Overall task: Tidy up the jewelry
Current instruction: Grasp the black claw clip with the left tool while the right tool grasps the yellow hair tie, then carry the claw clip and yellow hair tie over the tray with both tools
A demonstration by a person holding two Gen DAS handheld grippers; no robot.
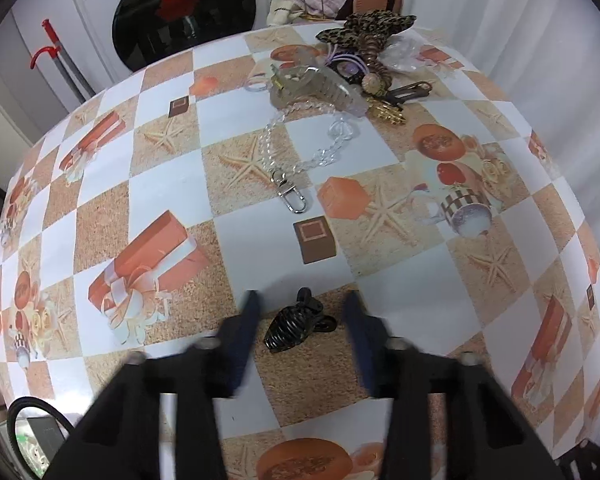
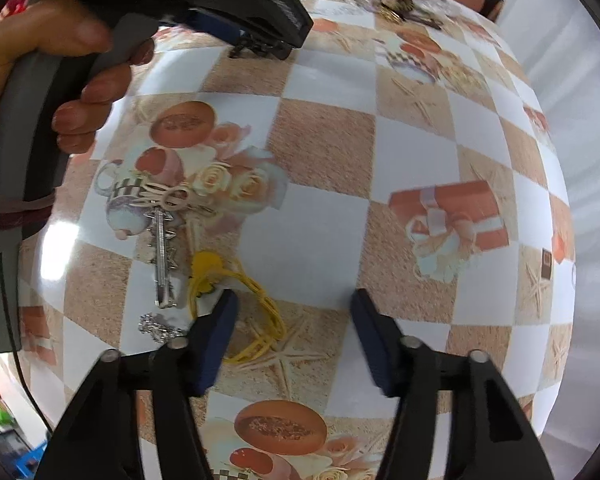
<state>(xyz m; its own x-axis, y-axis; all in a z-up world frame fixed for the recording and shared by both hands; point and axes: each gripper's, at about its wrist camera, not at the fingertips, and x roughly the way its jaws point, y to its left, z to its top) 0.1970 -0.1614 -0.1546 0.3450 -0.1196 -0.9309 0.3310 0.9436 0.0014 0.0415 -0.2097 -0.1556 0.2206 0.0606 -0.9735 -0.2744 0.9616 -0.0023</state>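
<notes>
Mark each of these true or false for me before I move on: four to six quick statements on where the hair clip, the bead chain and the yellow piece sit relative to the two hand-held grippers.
1. The black hair clip lies on the tablecloth between the open fingers of the left hand-held gripper. True.
2. The left hand-held gripper is shut on the clip. False: its fingers stand apart, either side of the clip.
3. The clear bead chain ends in a silver clasp. True.
4. The right hand-held gripper holds the yellow cord piece. False: it is open, and the cord lies on the cloth by one finger.
5. A silver hair clip lies beside the yellow cord piece. True.
</notes>
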